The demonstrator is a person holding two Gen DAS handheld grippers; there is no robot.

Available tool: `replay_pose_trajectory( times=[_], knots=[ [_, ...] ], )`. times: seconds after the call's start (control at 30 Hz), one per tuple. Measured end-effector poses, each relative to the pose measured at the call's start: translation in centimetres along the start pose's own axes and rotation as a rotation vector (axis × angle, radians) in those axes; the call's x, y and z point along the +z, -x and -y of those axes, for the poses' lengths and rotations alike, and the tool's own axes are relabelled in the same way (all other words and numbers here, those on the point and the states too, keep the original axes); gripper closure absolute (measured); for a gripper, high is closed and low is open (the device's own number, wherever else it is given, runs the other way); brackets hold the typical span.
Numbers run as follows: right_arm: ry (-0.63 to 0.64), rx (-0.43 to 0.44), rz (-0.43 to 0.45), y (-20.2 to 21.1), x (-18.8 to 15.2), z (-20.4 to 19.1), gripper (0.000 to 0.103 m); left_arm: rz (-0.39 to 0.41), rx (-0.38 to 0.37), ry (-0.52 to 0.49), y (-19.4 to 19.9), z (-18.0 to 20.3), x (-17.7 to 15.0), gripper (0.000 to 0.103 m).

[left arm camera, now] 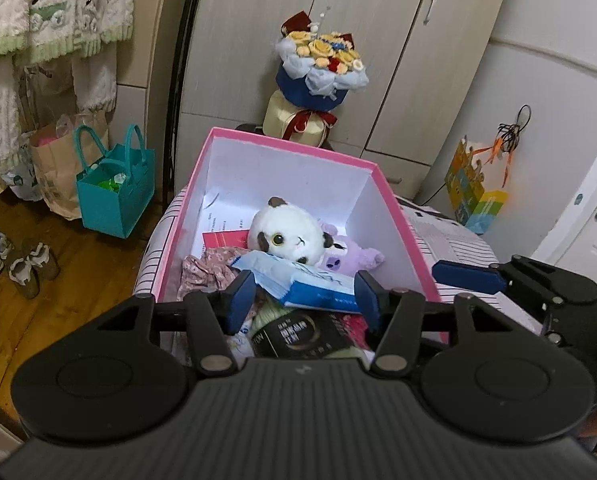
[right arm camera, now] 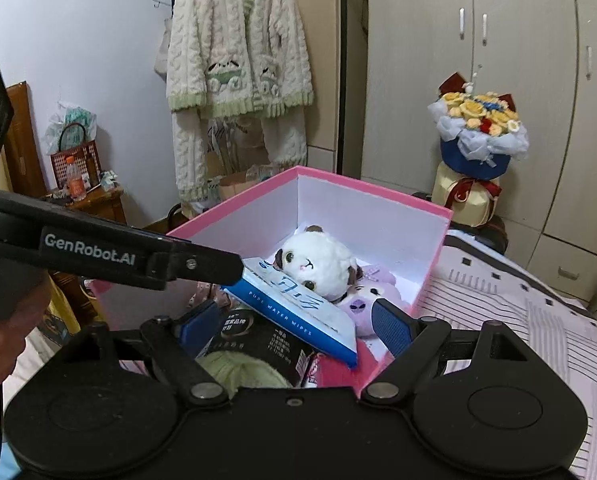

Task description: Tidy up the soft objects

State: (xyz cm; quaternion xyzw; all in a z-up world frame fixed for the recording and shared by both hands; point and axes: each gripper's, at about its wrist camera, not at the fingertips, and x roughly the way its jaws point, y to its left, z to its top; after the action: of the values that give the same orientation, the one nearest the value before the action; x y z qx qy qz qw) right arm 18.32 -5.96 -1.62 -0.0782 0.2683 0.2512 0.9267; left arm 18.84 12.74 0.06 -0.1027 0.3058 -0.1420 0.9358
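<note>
A pink box (left arm camera: 214, 136) with white inner walls stands on the bed; it also shows in the right wrist view (right arm camera: 438, 208). Inside lie a white plush (left arm camera: 286, 232) (right arm camera: 318, 256), a purple plush (left arm camera: 354, 258) (right arm camera: 362, 304), a blue wet-wipes pack (left arm camera: 310, 280) (right arm camera: 298, 312), pink floral cloth (left arm camera: 206, 270), a black packet (left arm camera: 298, 334) (right arm camera: 266, 340) and a pale green soft thing (right arm camera: 238, 372). My left gripper (left arm camera: 304, 298) is open, its blue pads either side of the wipes pack. My right gripper (right arm camera: 294, 330) is open over the box's near corner.
The box rests on a striped bedspread (right arm camera: 518, 320). A flower bouquet (left arm camera: 322, 68) stands behind it before wardrobe doors. A teal bag (left arm camera: 114, 192), paper bags and shoes (left arm camera: 26, 268) are on the wooden floor at left. A knit cardigan (right arm camera: 238, 48) hangs on the wall.
</note>
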Motion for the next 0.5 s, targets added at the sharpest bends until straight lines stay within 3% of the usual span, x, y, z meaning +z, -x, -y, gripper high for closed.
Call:
replay_pose_trajectory(
  times=[0.3,0.5],
  knots=[
    [0.005,-0.058,0.047,4.5,-0.2,-0.4,0.015,0.046,-0.015,-0.075,3.8,2.5,-0.8,0.047],
    [-0.037,-0.098,0.035,6.9,-1.1,0.3,0.013,0.047,-0.026,-0.139,6.2,4.0,-1.3,0.032]
  ],
)
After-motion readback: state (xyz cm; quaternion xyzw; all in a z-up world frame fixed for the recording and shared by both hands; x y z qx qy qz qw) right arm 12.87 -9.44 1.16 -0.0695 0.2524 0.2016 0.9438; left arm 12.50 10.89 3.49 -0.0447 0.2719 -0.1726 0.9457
